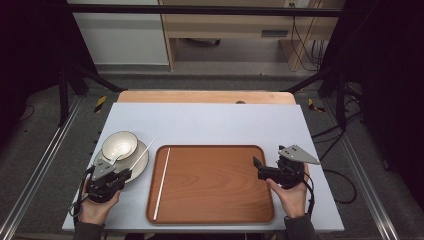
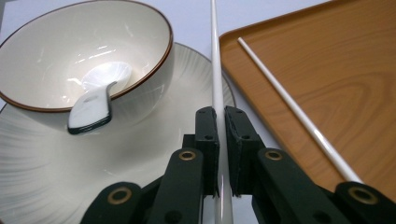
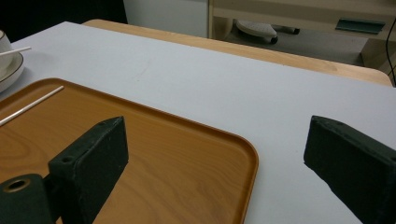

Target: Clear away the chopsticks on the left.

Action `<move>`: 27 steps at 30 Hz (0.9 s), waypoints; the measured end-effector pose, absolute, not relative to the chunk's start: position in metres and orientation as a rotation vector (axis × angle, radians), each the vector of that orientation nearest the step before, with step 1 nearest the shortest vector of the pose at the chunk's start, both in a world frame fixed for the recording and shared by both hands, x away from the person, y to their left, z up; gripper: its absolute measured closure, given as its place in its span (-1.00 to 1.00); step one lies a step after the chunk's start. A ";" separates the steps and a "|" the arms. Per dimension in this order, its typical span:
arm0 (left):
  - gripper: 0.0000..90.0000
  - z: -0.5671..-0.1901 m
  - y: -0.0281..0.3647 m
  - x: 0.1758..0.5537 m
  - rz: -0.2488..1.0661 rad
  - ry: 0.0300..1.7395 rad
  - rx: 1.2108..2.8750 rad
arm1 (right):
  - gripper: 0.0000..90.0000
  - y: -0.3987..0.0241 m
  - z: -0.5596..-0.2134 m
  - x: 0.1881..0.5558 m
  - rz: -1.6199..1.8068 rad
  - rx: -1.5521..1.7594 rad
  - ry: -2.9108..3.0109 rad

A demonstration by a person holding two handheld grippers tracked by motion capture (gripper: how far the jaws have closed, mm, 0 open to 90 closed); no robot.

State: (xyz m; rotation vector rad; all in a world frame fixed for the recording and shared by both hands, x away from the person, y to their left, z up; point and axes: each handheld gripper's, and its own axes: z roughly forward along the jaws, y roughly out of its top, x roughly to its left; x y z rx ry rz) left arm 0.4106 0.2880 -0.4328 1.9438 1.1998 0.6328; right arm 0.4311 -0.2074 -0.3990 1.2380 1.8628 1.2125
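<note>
We see the left gripper [image 2: 219,140] low over the plate [image 2: 42,168], jaws pinching a chopstick [image 2: 216,65] beside the bowl [image 2: 88,56]. The right gripper [image 3: 215,158] hovers over the tray's [image 3: 187,186] right edge, jaws spread wide.

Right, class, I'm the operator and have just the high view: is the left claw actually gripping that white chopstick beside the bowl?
Observer: Yes. The left gripper view shows the left claw shut on the white chopstick.
Operator: Anything inside the bowl?
Observer: A white spoon lies in the bowl, its handle over the rim.
Operator: And the right claw?
Observer: The right claw is wide open, holding nothing, at the tray corner.
</note>
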 end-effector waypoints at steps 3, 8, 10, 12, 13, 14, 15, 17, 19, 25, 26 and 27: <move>0.87 -0.429 0.281 0.406 0.641 1.210 1.912 | -0.85 -0.208 -0.399 0.431 1.214 1.239 1.862; 0.87 -0.425 0.273 0.401 0.651 1.226 1.874 | -0.85 -0.209 -0.398 0.431 1.215 1.242 1.861; 0.87 -0.424 0.272 0.400 0.654 1.231 1.864 | -0.85 -0.209 -0.398 0.431 1.215 1.243 1.859; 0.87 -0.423 0.268 0.397 0.666 1.236 1.852 | -0.85 -0.209 -0.398 0.430 1.216 1.239 1.854; 0.87 -0.422 0.266 0.396 0.668 1.240 1.846 | -0.85 -0.209 -0.398 0.430 1.218 1.242 1.855; 0.87 -0.421 0.264 0.396 0.671 1.246 1.844 | -0.85 -0.209 -0.397 0.430 1.219 1.242 1.852; 0.87 -0.421 0.261 0.394 0.686 1.266 1.836 | -0.85 -0.210 -0.397 0.430 1.219 1.245 1.848; 0.87 -0.421 0.259 0.394 0.684 1.278 1.821 | -0.85 -0.211 -0.397 0.430 1.218 1.246 1.845; 0.87 -0.421 0.252 0.393 0.682 1.310 1.801 | -0.85 -0.211 -0.396 0.429 1.226 1.247 1.843; 0.87 -0.421 0.240 0.391 0.695 1.355 1.767 | -0.85 -0.211 -0.395 0.429 1.228 1.244 1.839; 0.87 -0.421 0.238 0.390 0.687 1.361 1.750 | -0.85 -0.211 -0.395 0.429 1.231 1.245 1.839; 0.87 -0.422 0.236 0.389 0.680 1.369 1.729 | -0.85 -0.211 -0.395 0.429 1.231 1.245 1.839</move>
